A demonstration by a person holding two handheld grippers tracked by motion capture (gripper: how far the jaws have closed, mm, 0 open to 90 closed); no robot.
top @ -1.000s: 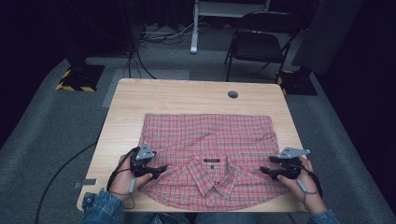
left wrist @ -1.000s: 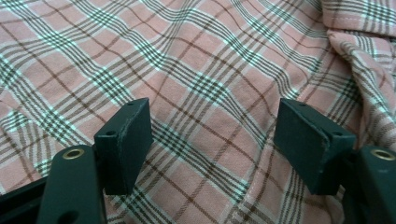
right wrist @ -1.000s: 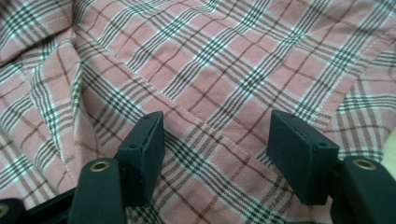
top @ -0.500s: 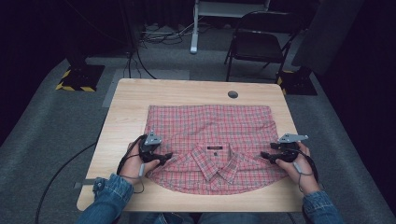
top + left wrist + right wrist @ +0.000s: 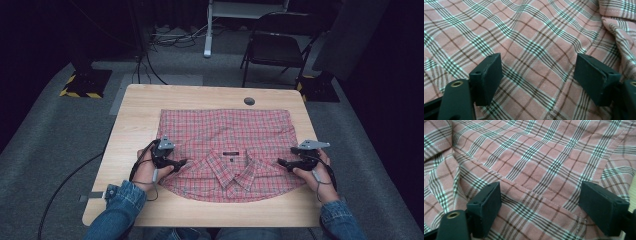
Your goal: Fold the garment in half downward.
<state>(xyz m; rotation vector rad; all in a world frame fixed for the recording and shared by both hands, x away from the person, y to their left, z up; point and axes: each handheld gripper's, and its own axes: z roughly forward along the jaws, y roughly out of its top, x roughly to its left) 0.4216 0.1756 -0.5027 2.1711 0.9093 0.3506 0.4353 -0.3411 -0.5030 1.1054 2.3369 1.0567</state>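
Note:
A red plaid shirt (image 5: 225, 132) lies folded flat on the wooden table (image 5: 145, 110), its collar (image 5: 235, 172) towards the person. My left gripper (image 5: 179, 162) rests at the shirt's left edge and my right gripper (image 5: 281, 162) at its right edge, both pointing inward. In the left gripper view the jaws (image 5: 537, 72) stand wide apart over flat plaid cloth (image 5: 531, 32). The right gripper view shows the same: jaws (image 5: 540, 200) spread over a stitched seam (image 5: 536, 150). Both pairs of jaws have just been opening, and the cloth lies loose between them, not pinched.
A round cable hole (image 5: 249, 101) sits near the table's far edge. Beyond the table stand a folding chair (image 5: 280, 50) and a black base with yellow stripes (image 5: 82, 82), with cables on the grey floor. Bare wood shows left and right of the shirt.
Both hands and the shirt have slid away from the person, so the shirt's near edge now lies farther from the table's front edge. Both grippers' jaws have spread apart.

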